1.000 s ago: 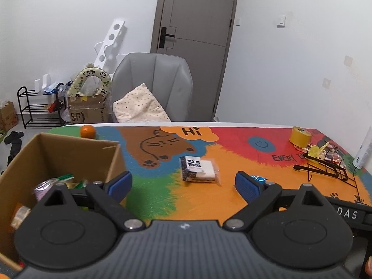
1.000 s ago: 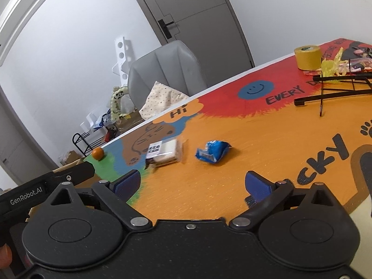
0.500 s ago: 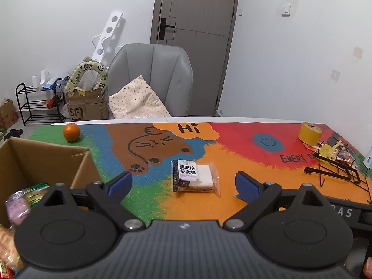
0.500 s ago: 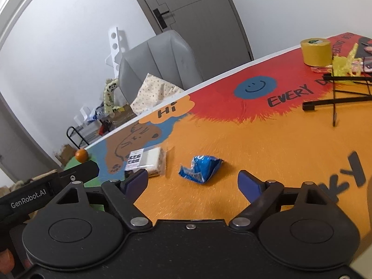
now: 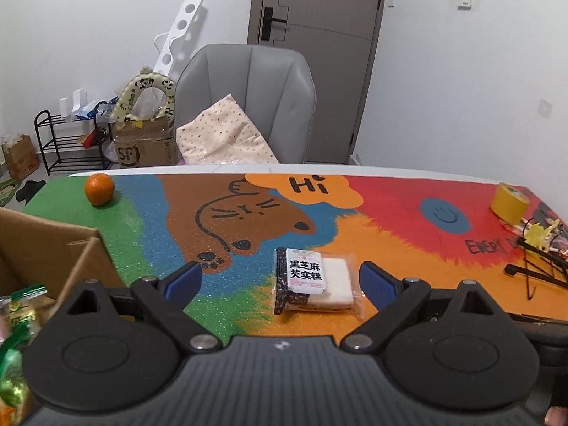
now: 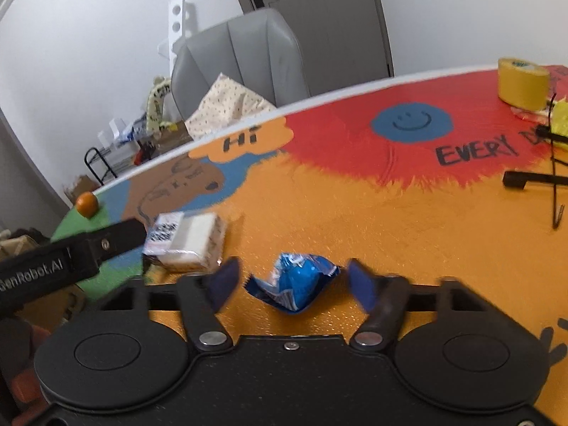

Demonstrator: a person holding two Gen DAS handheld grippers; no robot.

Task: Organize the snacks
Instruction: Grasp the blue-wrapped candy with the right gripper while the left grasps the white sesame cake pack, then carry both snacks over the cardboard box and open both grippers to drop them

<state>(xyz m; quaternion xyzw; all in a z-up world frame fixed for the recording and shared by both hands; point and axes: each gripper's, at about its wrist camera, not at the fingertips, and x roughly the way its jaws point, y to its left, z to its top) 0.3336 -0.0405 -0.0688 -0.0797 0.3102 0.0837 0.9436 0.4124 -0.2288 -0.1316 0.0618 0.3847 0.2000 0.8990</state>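
A black-and-white sesame cake packet (image 5: pixel 312 280) lies on the colourful table mat between my left gripper's (image 5: pixel 280 280) open blue fingers, nearer the right one. It also shows in the right wrist view (image 6: pixel 186 241). A crumpled blue snack wrapper (image 6: pixel 293 282) lies on the orange part of the mat between my right gripper's (image 6: pixel 291 282) open fingers, which flank it without touching. A cardboard box (image 5: pixel 53 252) with several snack packs (image 5: pixel 17 319) inside stands at the left. An orange (image 5: pixel 99 189) sits on the green corner.
A yellow tape roll (image 5: pixel 508 201) and a black wire rack (image 5: pixel 539 266) with yellow bits stand at the right of the table. A grey chair (image 5: pixel 248 99) with a spotted cushion is behind the table. My left gripper's body (image 6: pixel 64 259) crosses the right wrist view.
My left gripper moved right, away from the box, toward the sesame cake packet. My right gripper moved forward and down so the blue wrapper now lies between its fingers, which have narrowed.
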